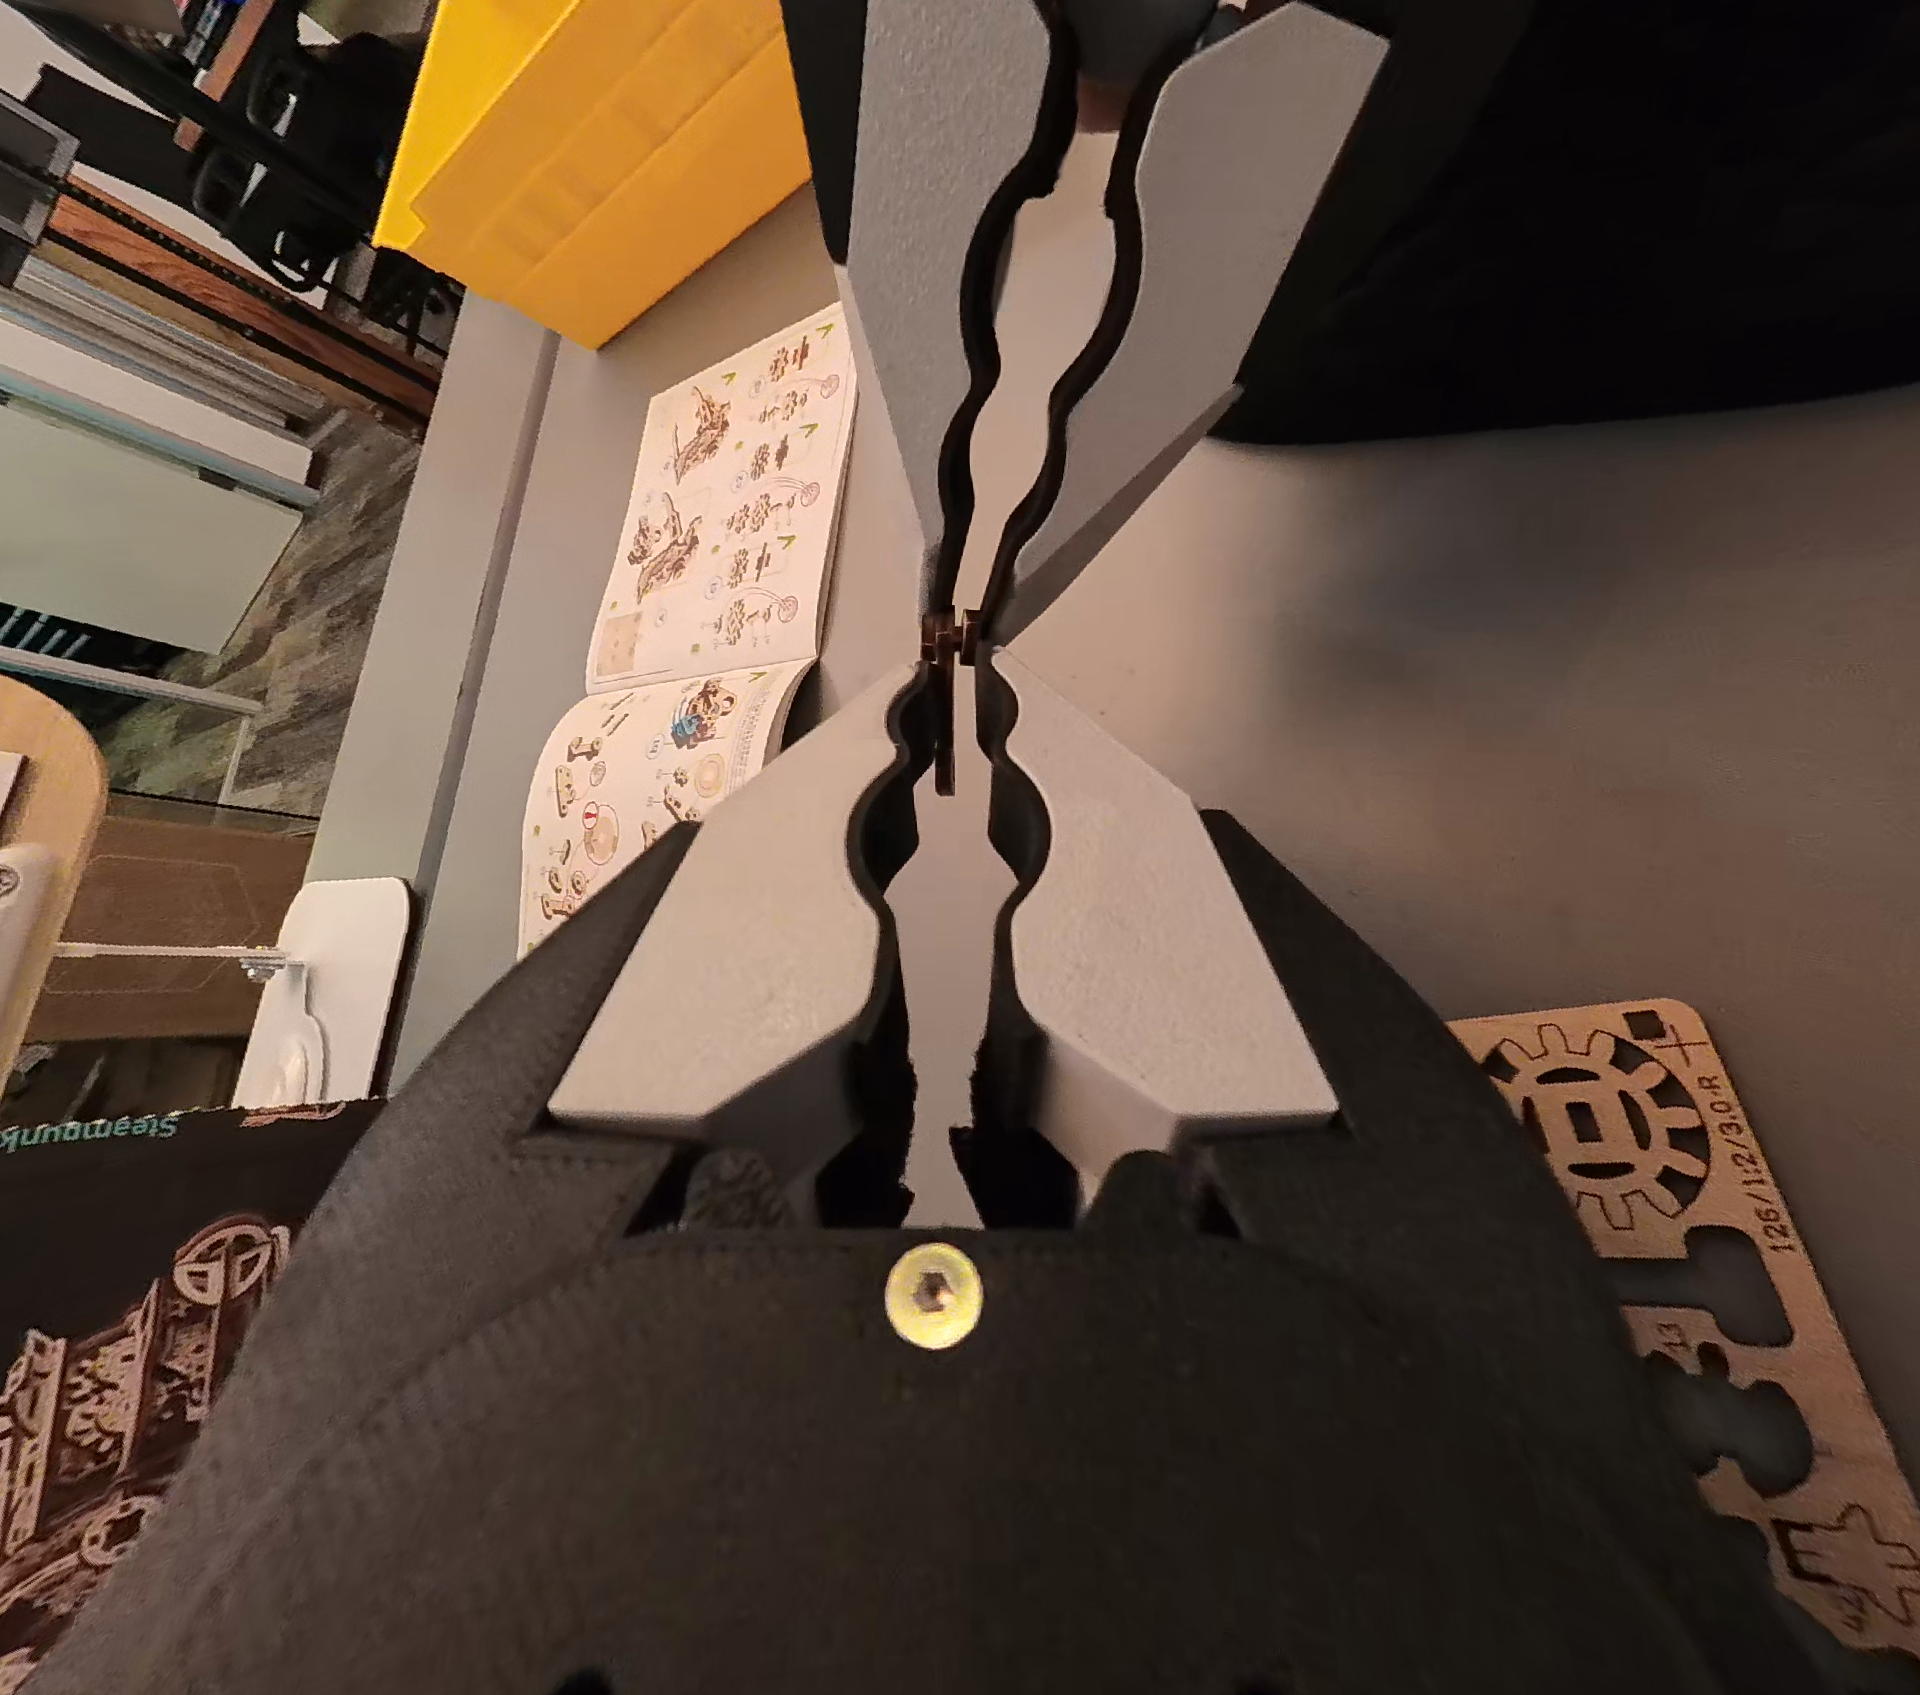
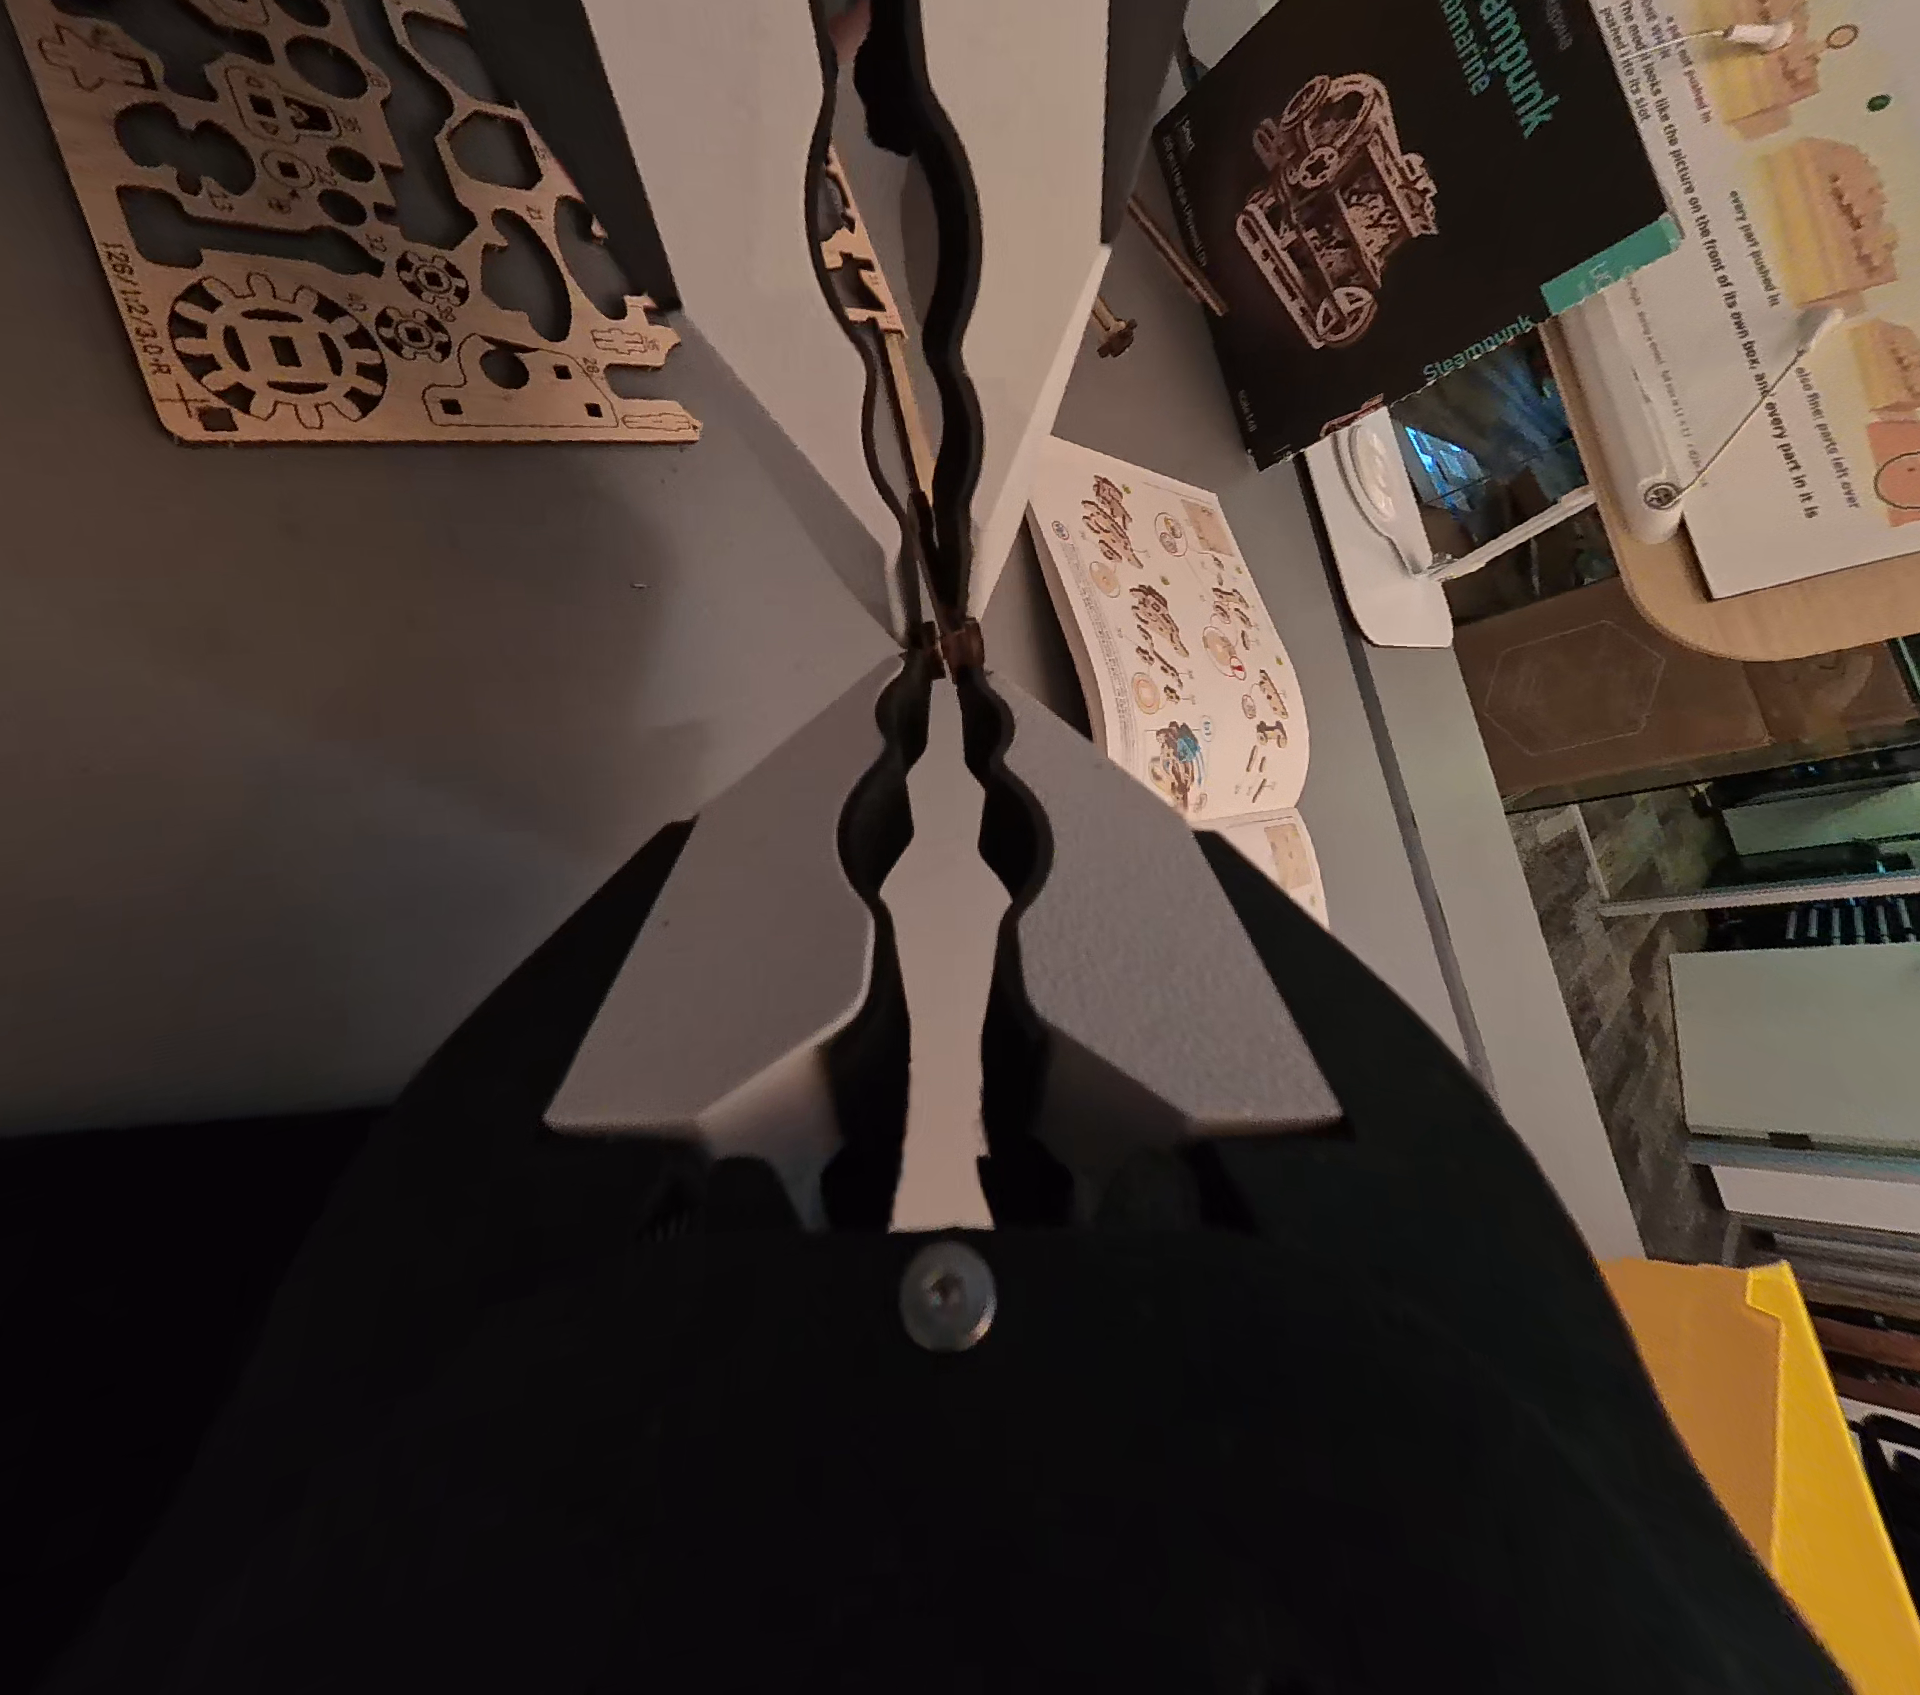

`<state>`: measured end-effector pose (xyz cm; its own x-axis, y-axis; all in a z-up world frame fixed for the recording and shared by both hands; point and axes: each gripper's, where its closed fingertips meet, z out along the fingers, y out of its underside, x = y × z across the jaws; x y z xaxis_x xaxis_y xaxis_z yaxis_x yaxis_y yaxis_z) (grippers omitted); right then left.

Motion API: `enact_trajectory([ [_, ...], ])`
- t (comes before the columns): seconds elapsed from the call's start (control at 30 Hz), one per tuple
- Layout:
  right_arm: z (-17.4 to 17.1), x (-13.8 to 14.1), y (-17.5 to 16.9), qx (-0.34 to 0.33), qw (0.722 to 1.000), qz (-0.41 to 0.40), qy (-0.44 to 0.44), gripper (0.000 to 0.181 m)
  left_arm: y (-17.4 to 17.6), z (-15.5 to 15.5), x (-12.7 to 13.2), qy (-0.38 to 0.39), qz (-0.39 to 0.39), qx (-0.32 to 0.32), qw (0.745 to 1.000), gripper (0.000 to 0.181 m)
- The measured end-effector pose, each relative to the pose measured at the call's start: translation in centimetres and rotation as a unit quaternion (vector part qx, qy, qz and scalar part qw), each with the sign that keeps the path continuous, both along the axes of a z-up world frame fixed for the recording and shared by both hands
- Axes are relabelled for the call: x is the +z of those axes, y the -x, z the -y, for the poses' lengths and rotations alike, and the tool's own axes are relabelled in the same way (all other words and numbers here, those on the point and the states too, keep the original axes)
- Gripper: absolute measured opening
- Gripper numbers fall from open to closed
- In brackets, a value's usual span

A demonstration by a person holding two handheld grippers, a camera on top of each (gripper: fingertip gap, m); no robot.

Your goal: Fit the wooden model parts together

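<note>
Both hand-held grippers meet tip to tip: left hand-held gripper (image 1: 948, 677) and right hand-held gripper (image 2: 938, 658) each pinching small wooden parts (image 1: 948, 637) above the table (image 1: 1455, 658).

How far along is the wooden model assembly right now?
Done: many pieces are already punched out of the wooden sheet. In hand: the left gripper and right gripper meet tip to tip, each shut on small wooden parts, apparently pressing them together; whether they are seated cannot be told. Left: no built-up model shows, so most of the build likely remains. The instruction booklet lies open.
</note>
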<state>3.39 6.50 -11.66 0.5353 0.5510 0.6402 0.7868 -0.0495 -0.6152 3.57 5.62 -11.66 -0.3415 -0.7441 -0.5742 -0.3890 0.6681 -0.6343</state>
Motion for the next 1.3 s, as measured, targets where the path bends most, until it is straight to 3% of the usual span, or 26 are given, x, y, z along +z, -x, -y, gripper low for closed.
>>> enact_trajectory([
  [0.2,0.3,0.9,0.1,0.048,0.994,-0.097,0.023,0.006,-0.1,0.2,0.6,0.047,0.018,-0.011,0.999,0.005],
  [0.27,0.1,1.1,-0.3,0.049,0.996,-0.072,-0.004,0.015,-0.1,0.2,0.4,0.080,0.005,-0.006,0.997,0.005],
  [0.77,0.6,0.9,0.8,0.088,0.983,0.107,-0.118,0.011,0.3,1.0,0.4,0.230,-0.054,-0.010,0.972,0.004],
  [0.97,0.7,1.1,0.9,0.087,0.981,0.116,-0.132,0.012,0.3,0.9,0.6,0.264,-0.058,-0.002,0.963,0.005],
  [1.3,0.6,0.9,1.1,0.089,0.987,0.081,-0.107,0.015,0.2,0.2,0.1,0.227,-0.055,0.010,0.972,0.005],
])
